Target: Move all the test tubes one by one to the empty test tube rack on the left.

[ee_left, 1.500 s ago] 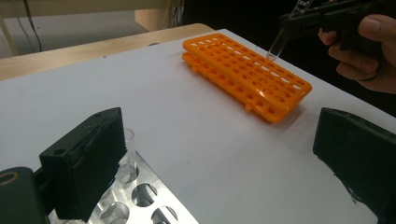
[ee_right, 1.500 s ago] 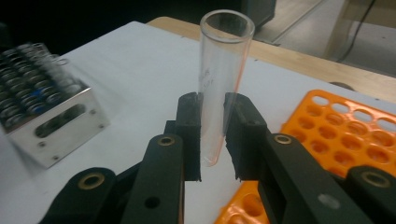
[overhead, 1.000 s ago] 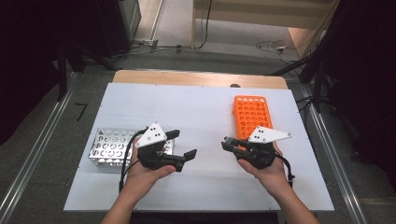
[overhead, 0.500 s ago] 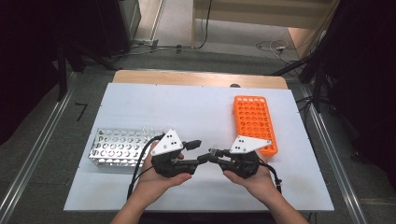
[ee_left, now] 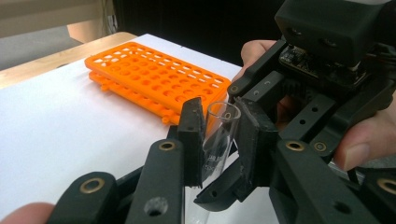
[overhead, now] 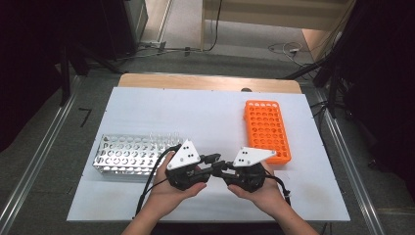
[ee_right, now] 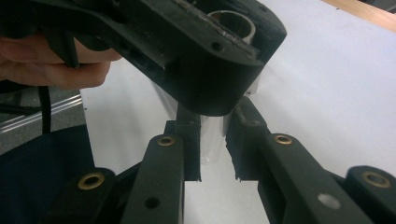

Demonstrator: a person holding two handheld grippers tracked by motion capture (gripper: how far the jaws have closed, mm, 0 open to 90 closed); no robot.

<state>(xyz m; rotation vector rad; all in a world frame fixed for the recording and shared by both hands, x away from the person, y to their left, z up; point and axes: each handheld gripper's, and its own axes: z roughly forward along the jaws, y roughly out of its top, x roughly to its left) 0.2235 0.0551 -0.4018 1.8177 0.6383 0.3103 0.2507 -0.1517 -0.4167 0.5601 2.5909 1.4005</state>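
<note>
A clear glass test tube [ee_left: 218,140] is held between both grippers over the white table's front middle. In the left gripper view my left gripper [ee_left: 219,112] has just been closing, and its pads now press the tube just below its open mouth. The right gripper's black body [ee_left: 327,60] fills the upper right of that view. In the right gripper view my right gripper [ee_right: 214,135] is shut on the lower part of the same tube [ee_right: 211,140], under the left gripper's jaws. From above, the left gripper [overhead: 211,160] and right gripper [overhead: 221,169] meet tip to tip.
An orange tube rack [overhead: 266,129] lies at the right of the white table [overhead: 195,107], just beyond the right hand. A metal rack [overhead: 129,155] with a few clear tubes at its far side stands at the left. A wooden strip edges the table's far side.
The two hands have come together from left and right to the front middle. The left jaws stood open and have now closed on the tube in the right gripper.
</note>
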